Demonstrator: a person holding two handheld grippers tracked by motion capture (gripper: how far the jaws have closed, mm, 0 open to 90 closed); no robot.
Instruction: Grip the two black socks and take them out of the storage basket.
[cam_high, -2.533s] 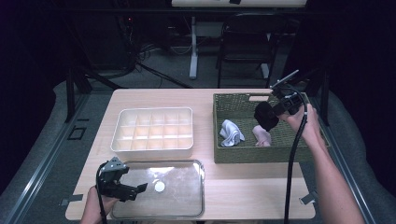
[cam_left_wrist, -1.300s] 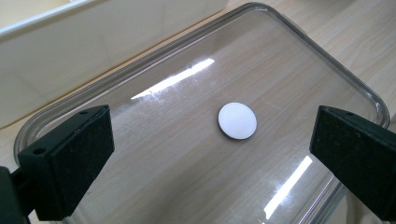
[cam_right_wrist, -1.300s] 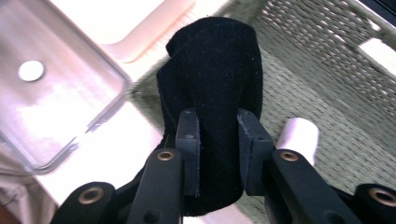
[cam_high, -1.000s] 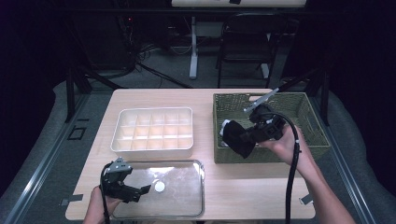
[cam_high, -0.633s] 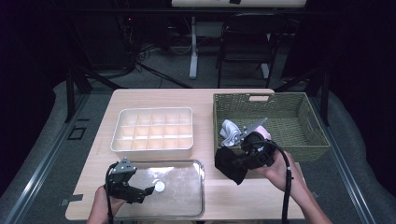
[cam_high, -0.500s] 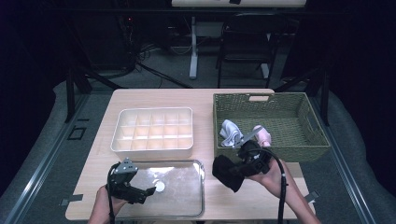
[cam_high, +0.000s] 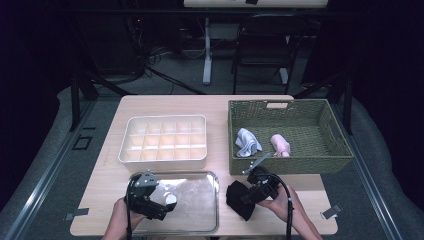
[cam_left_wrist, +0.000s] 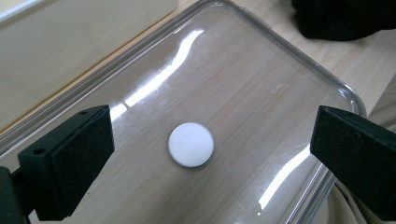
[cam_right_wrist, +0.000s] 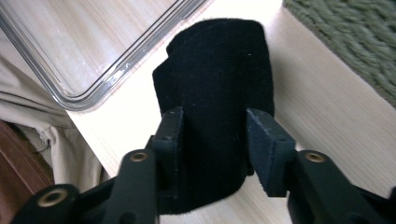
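Note:
A rolled black cloth (cam_high: 238, 200) (cam_right_wrist: 219, 70) lies on the table just right of the clear tray (cam_high: 216, 200). My right gripper (cam_high: 248, 196) (cam_right_wrist: 215, 135) is low over it; its jaws have just been opening, and the pads still pinch the roll, which bulges wider beyond them. A small white disc (cam_high: 170, 199) (cam_left_wrist: 191, 144) rests on the clear tray (cam_left_wrist: 299, 51). Over the tray's left part my left gripper (cam_high: 162, 205) (cam_left_wrist: 210, 154) stands open, its jaws wide to either side of the disc and not touching it.
A green wicker basket (cam_high: 280, 162) at the back right holds a grey cloth (cam_high: 248, 141) and a pink roll (cam_high: 280, 144). A white compartment box (cam_high: 162, 160) stands behind the clear tray. The table's front edge is close behind both hands.
My right gripper has come down from the basket with the black cloth to the table beside the clear tray. My left gripper has shifted slightly right over the tray.

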